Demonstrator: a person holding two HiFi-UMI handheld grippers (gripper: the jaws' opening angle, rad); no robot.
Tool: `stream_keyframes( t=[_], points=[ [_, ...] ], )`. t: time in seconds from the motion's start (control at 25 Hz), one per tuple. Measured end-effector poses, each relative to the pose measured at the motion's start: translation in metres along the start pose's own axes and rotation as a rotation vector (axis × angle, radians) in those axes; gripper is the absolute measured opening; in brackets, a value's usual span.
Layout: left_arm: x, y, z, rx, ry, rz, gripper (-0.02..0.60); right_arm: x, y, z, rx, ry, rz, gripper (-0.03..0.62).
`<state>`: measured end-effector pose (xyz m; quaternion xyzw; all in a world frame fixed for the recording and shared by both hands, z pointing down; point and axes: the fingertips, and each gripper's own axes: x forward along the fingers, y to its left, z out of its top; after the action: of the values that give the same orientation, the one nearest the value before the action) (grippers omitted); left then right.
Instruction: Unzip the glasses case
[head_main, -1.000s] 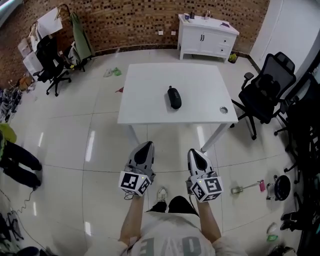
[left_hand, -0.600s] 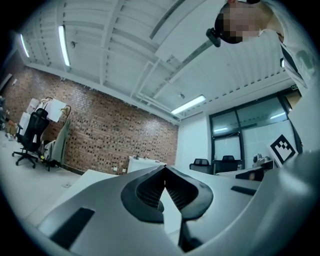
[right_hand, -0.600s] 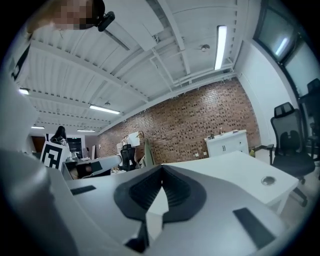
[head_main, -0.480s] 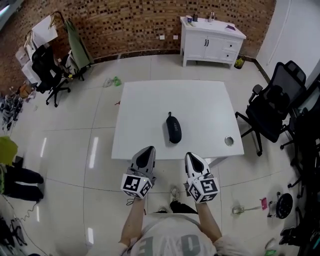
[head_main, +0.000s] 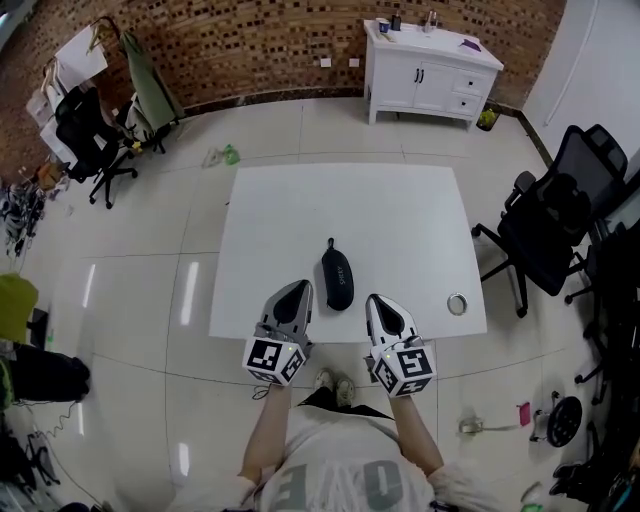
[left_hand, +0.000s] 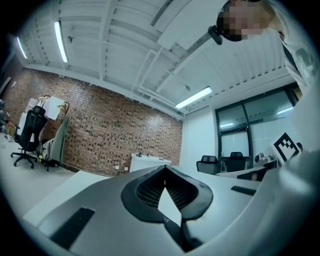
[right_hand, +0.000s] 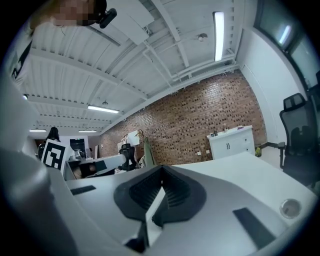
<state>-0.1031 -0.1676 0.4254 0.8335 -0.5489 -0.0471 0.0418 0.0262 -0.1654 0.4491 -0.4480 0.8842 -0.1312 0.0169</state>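
Plainly at the outset; no part of the unzipping done;
- glasses case (head_main: 338, 278): dark, oblong; lies on the white table (head_main: 400, 220) near its front edge, long axis running away from the person; appears closed all round, though zip and pull too small to make out; untouched
- left gripper (head_main: 296, 290): flanks the near end of the case on its left, apart from it; jaws pressed together in the left gripper view, nothing between them
- right gripper (head_main: 376, 302): flanks the same end on its right, likewise apart; jaws pressed together in the right gripper view, nothing held
- small round ring-like object (head_main: 457, 304): sits near the table's front right corner, well apart from the case; no evident part in the task

Left to do, by judgement: open at least one pair of jaws; steady the case body with one gripper; find and pinch the zip pull with the other; draw it along the seam until the case opens
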Motion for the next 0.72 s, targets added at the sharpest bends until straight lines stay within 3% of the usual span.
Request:
stream_keyframes(
  t=[0.24,0.44,0.72],
  points=[
    [0.026,0.009,-0.010,0.011,0.040,-0.027,0.002,0.027,-0.013,0.001,-0.012,0.028,-0.003,-0.003],
    [0.057,0.027,-0.034,0.065,0.110,-0.081,0.002,0.039,-0.004,-0.058,-0.004,0.188,0.017,-0.003],
    [0.122,0.018,-0.082,0.133,0.273,-0.327,0.002,0.036,0.016,-0.148,0.058,0.483,0.078,-0.003]
  ],
)
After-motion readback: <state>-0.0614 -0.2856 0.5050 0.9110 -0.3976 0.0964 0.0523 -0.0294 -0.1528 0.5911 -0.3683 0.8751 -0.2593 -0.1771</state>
